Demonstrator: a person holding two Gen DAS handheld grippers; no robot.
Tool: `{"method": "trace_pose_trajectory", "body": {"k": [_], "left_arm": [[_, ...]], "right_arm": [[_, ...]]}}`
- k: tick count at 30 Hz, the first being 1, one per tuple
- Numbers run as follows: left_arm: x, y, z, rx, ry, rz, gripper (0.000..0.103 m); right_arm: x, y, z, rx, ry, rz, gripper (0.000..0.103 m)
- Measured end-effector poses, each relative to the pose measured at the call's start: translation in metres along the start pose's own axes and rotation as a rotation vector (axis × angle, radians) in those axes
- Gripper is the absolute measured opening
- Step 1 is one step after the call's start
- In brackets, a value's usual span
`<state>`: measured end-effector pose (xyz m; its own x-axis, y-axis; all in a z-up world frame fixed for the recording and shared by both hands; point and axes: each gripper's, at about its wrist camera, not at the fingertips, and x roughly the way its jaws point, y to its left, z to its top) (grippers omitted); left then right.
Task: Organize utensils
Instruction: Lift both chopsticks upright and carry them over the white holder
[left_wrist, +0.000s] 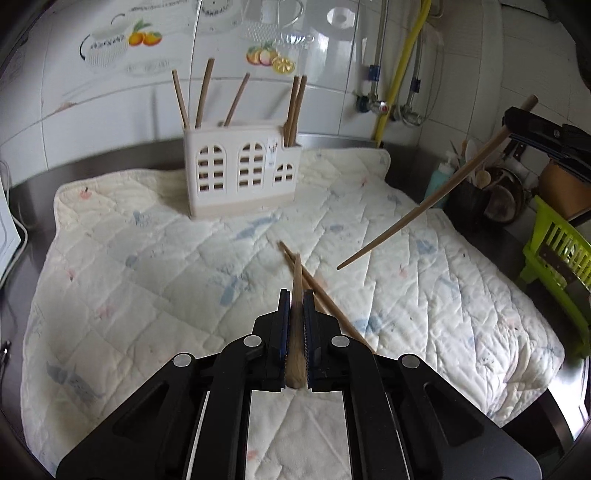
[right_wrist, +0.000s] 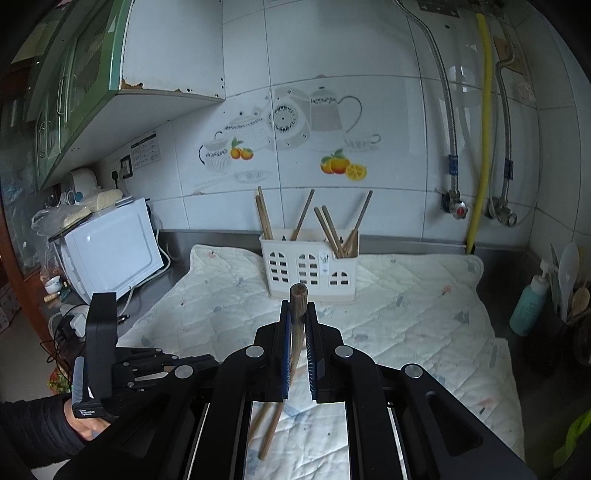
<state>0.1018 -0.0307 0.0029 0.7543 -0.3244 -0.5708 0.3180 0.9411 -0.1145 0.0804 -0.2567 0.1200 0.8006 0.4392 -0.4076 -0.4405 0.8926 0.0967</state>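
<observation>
While your left gripper (left_wrist: 295, 295) is clamped on one chopstick (left_wrist: 296, 314), two loose chopsticks (left_wrist: 325, 295) lie under it on the quilted mat (left_wrist: 147, 258) and could snag. From the right wrist, your right gripper (right_wrist: 297, 308) pinches another chopstick (right_wrist: 295, 332) off-centre; it may pivot before reaching the holder (right_wrist: 308, 271).
</observation>
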Motion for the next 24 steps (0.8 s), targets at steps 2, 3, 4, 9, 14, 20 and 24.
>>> {"method": "trace_pose_trajectory", "body": {"k": [2, 3, 4, 9, 14, 20, 24], "left_arm": [[-0.001, 0.001, 0.008, 0.009, -0.009, 0.001, 0.005], [-0.001, 0.000, 0.011, 0.018, -0.014, 0.006, 0.005], [-0.001, -0.001, 0.015, 0.028, -0.014, 0.013, 0.005], [-0.003, 0.005, 0.040, 0.032, -0.035, 0.022, 0.005], [-0.001, 0.010, 0.067, 0.054, -0.061, 0.028, 0.005], [0.008, 0.017, 0.092, 0.080, -0.068, 0.033, 0.005], [0.009, 0.025, 0.116, 0.076, -0.091, 0.029, 0.005]], "right_arm": [[0.001, -0.003, 0.010, -0.004, -0.007, -0.002, 0.007], [0.002, -0.005, 0.014, -0.006, -0.008, -0.004, 0.007], [0.004, -0.007, 0.020, -0.011, -0.009, -0.006, 0.007], [0.015, -0.018, 0.056, -0.035, -0.022, -0.026, 0.007], [0.037, -0.026, 0.101, -0.085, -0.047, -0.086, 0.007], [0.081, -0.039, 0.144, -0.092, -0.047, -0.125, 0.007], [0.114, -0.047, 0.156, -0.076, -0.028, -0.137, 0.007]]}}
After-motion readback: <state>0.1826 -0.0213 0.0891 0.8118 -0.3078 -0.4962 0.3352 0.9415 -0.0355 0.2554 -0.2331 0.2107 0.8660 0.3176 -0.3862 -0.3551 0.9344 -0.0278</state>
